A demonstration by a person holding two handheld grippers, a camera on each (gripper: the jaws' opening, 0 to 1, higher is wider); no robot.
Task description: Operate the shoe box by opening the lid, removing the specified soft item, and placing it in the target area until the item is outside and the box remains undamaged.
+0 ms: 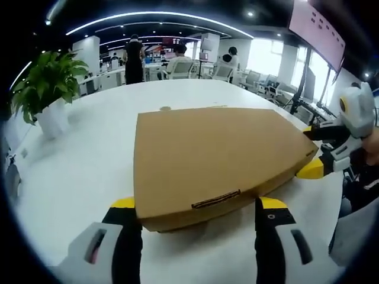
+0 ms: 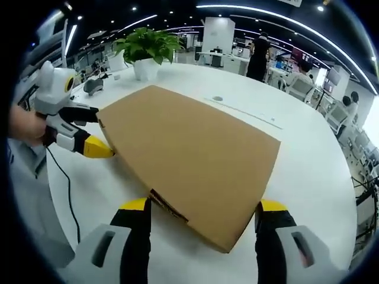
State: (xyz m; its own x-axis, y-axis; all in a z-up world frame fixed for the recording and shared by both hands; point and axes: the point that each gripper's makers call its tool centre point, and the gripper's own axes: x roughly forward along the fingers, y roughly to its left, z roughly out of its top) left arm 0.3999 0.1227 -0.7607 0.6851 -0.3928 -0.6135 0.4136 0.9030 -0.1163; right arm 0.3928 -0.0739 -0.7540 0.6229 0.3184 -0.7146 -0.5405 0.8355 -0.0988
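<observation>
Two tongs, left and right, gaping, empty | shoe box shut | white table | open-plan office

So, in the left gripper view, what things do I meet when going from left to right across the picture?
Green potted plant in a white pot → closed brown cardboard shoe box on the white table → yellow-tipped right gripper at the box's right corner, held by a person's hand.

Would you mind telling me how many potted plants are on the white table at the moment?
1. The potted plant stands in a white pot on the white table, beyond the closed shoe box. Others could be hidden outside both views.
</observation>
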